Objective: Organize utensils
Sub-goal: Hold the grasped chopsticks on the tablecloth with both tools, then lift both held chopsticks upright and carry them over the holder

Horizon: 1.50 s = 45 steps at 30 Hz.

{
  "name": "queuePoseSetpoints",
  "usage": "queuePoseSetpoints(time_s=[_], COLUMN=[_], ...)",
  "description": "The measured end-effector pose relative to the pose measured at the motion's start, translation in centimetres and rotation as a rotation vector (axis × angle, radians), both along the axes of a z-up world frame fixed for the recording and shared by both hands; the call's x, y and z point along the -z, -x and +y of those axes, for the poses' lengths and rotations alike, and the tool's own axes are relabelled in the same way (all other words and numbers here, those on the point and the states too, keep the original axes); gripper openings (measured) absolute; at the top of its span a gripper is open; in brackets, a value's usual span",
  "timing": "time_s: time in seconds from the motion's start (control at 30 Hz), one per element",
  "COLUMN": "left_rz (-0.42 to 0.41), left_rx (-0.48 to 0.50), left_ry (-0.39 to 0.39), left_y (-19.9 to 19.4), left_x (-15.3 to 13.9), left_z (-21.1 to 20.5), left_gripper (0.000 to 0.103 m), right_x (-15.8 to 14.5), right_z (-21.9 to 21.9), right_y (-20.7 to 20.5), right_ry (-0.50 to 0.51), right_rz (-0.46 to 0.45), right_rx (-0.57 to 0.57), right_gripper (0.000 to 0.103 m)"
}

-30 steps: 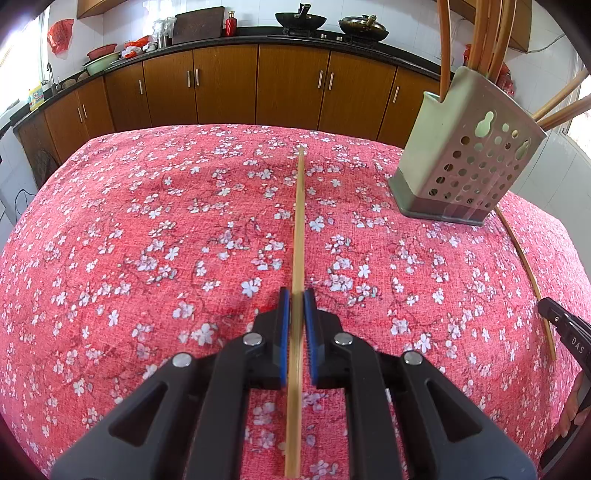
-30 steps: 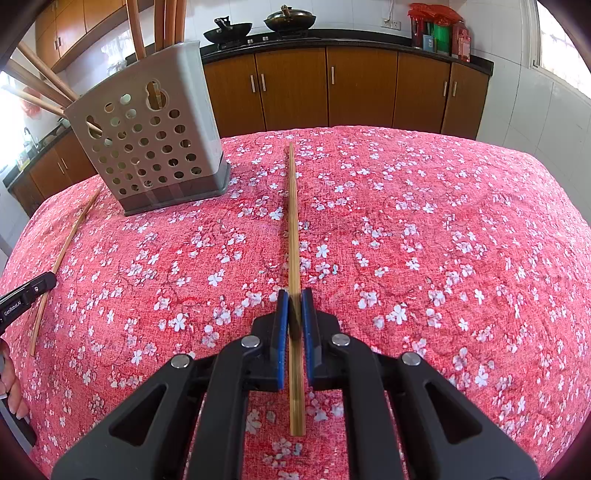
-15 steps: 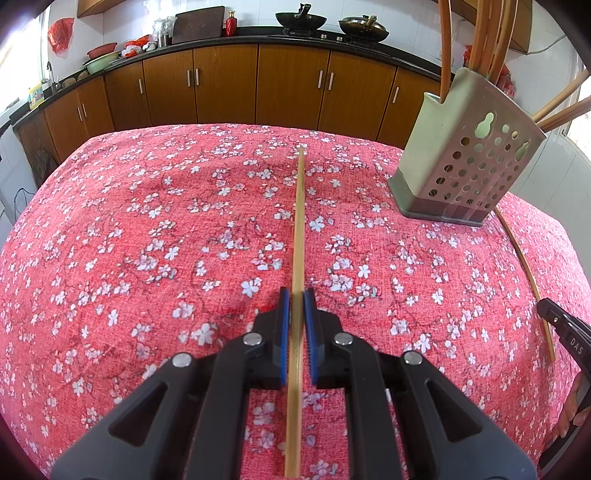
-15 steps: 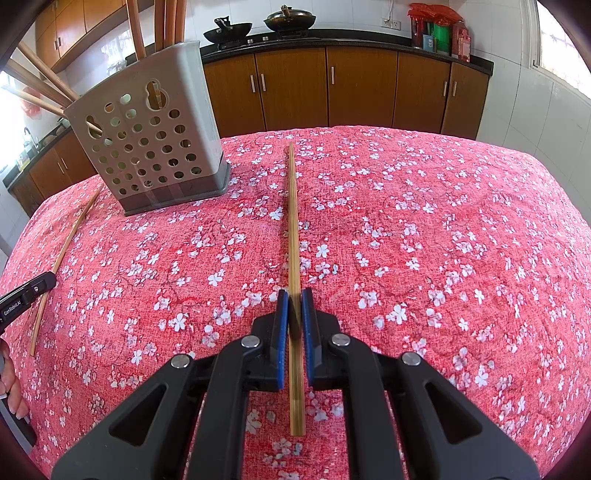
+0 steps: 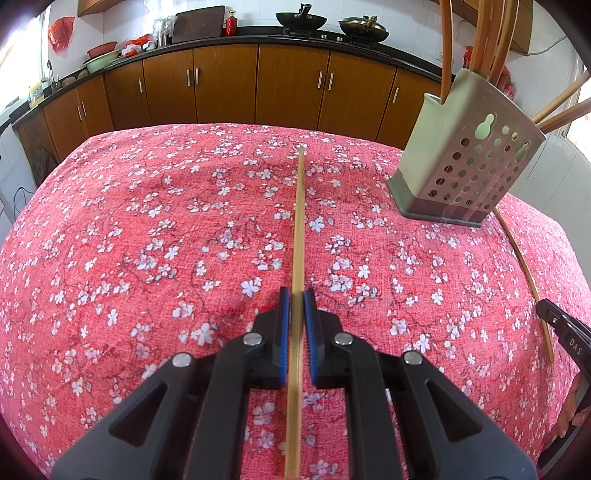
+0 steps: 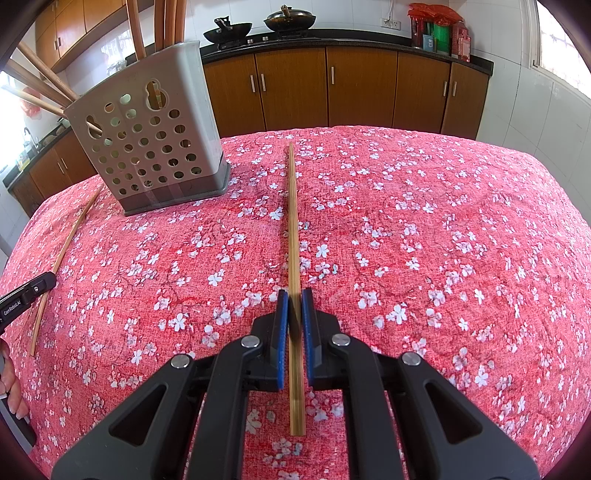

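Chopsticks fill both of my views today: my left gripper (image 5: 294, 295) has its blue pads closed tight on one bamboo chopstick (image 5: 298, 236), which runs straight away from me over the red flowered tablecloth (image 5: 129, 240), its far tip reaching towards the far edge of the table and its near end sticking back between the black arms. My right gripper (image 6: 294, 295) is likewise clamped narrow on a second chopstick (image 6: 293, 221), which points the same way over the same cloth.

Between the two grippers a grey perforated holder (image 6: 155, 147) stands on the cloth, at far right in the left view and far left in the right view, with several brown chopsticks (image 6: 44, 88) already leaning out of its top. A loose chopstick (image 6: 62, 251) lies flat on the cloth just beside the holder's base, running from it towards me; in the right view its near part passes under the tip of my other gripper at the left edge, where a few fingers (image 6: 9, 391) of the person's hand also show.

Beyond the table runs a row of brown cabinets (image 5: 229, 85) under a dark counter, with two woks (image 5: 301, 18) on the stove.
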<state>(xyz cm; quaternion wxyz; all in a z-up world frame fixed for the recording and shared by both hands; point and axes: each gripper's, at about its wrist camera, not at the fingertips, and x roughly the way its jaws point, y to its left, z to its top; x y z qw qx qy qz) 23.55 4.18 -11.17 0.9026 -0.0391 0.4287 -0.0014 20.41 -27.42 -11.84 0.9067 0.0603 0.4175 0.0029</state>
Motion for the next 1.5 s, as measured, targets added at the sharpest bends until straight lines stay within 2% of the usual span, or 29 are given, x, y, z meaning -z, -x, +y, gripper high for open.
queuePoseSetpoints(time_s=[0.37,0.53,0.6,0.7,0.83,1.03,1.23,1.5], left_rz=[0.019,0.004,0.006,0.021,-0.045,-0.171,-0.260,-0.315], left_rx=[0.003,0.028,0.036,0.041,0.049,0.077,0.106,0.168], left_ry=[0.000,-0.064,-0.072,-0.078,-0.067,-0.047,-0.009,0.037], left_y=[1.1,2.2,2.1,2.1,2.8,4.0,4.3,5.7], left_x=[-0.2,0.0,0.1,-0.5,-3.7,-9.4,-13.8,-17.2], left_z=[0.0,-0.9,-1.1,-1.4,-0.4,-0.9,-0.8,-1.9], left_gripper=[0.012,0.011,0.009,0.008,0.008,0.008,0.008,0.008], right_x=[0.1,0.0,-0.2,-1.6,-5.8,-10.6,-13.2,-16.3], right_z=[-0.7,-1.0,-0.9,-1.1,-1.7,-2.7,-3.0,-3.1], right_y=[0.8,1.1,1.3,2.3,3.8,4.9,5.5,6.1], right_ry=[-0.046,-0.063,-0.041,-0.029,-0.009,-0.007,-0.022,-0.089], right_rz=[-0.003,-0.005,-0.007,-0.052,-0.181,-0.319,-0.396,-0.474], right_rx=[0.010,0.010,0.010,0.013,0.024,0.040,0.049,0.018], right_gripper=[0.009,0.009,0.008,0.008,0.008,0.008,0.008,0.008])
